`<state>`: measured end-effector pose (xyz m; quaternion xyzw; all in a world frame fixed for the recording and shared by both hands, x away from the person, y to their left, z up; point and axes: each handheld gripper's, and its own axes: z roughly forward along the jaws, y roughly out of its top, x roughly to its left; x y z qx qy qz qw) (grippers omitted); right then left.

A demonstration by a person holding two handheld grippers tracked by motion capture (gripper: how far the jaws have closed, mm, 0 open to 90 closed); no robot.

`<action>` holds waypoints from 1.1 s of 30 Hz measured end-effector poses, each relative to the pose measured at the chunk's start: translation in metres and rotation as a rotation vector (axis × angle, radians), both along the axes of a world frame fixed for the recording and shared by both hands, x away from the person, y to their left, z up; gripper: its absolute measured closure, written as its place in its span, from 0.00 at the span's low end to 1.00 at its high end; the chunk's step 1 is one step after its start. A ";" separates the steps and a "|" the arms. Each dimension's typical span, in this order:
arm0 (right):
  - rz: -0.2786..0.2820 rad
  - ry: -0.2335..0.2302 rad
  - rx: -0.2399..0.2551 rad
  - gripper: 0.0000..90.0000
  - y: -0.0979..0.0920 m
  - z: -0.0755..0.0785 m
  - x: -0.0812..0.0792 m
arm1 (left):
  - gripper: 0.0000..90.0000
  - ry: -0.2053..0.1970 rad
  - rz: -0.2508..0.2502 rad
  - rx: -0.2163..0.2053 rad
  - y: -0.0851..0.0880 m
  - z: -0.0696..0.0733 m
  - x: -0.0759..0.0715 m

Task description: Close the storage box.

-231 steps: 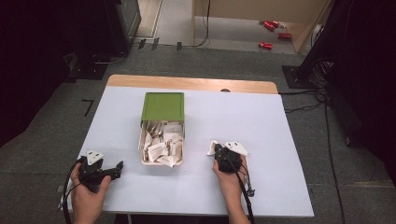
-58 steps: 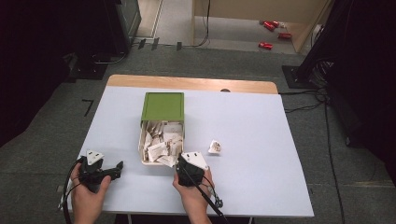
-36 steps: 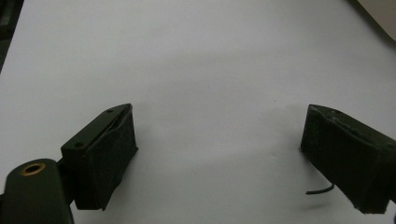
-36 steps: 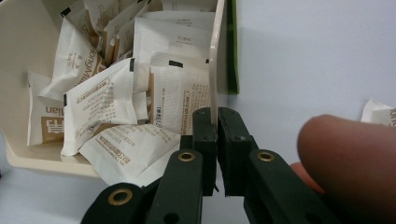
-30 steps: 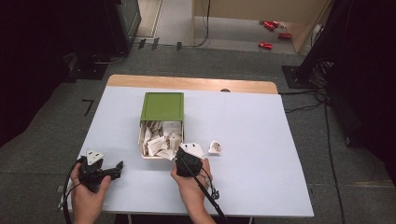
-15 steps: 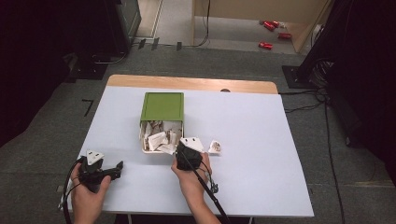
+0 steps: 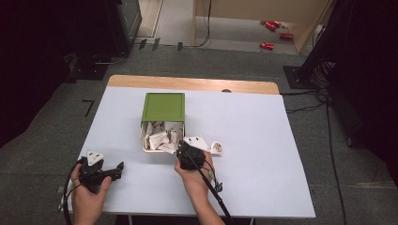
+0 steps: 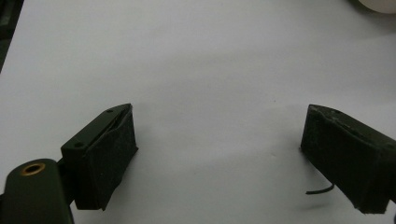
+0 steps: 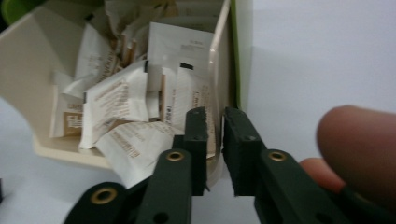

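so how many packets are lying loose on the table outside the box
1. A single packet lies on the white table, just right of the box and the right gripper; more could be hidden behind that hand.

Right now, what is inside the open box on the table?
The box holds many white and tan paper packets in a loose pile. Its bottom is covered by them, and its far end sits under a green lid.

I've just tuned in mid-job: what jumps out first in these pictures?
The open box with the green lid, mid-table, stuffed with white paper packets. The right gripper sits at its near right corner, jaws opening astride the box wall. One stray packet lies on the table right of it; the left gripper rests open at the near left.
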<state>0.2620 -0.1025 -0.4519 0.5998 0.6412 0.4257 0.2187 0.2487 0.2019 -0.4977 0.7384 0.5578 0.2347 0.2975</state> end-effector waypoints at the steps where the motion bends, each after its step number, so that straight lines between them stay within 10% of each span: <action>1: 0.010 -0.008 -0.001 0.85 0.000 0.002 -0.002 | 0.12 0.000 0.000 0.000 0.000 0.000 0.000; 13: 0.038 -0.016 -0.008 0.84 -0.014 -0.004 -0.037 | 0.12 0.000 0.000 0.000 0.000 0.000 0.000; 33: 0.033 0.004 -0.036 0.86 0.007 -0.019 -0.030 | 0.12 0.000 0.000 0.000 0.000 0.000 0.000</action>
